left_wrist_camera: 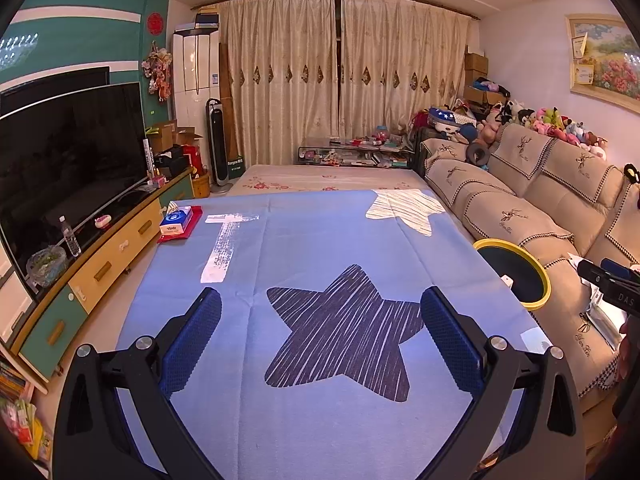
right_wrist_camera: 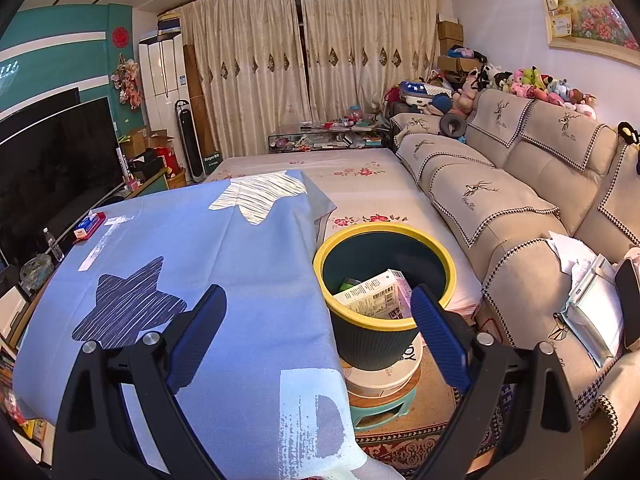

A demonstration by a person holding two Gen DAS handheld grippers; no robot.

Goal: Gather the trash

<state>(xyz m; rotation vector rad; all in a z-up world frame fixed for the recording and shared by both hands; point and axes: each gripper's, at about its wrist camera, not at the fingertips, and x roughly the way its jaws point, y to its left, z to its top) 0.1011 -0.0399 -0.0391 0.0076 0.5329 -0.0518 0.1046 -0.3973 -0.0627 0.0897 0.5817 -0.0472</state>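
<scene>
Blue star cloth [left_wrist_camera: 320, 248]; both tools gape, box [right_wrist_camera: 374, 294] in bin [right_wrist_camera: 384, 320]

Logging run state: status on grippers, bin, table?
Left gripper open, empty, over blue cloth. Right gripper open, empty, near bin. Carton in bin. Only tissue pack on cloth.

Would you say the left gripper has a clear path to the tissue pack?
Probably yes: the left gripper is open and empty, and only bare blue cloth lies between it and the tissue pack at the far left corner.
</scene>
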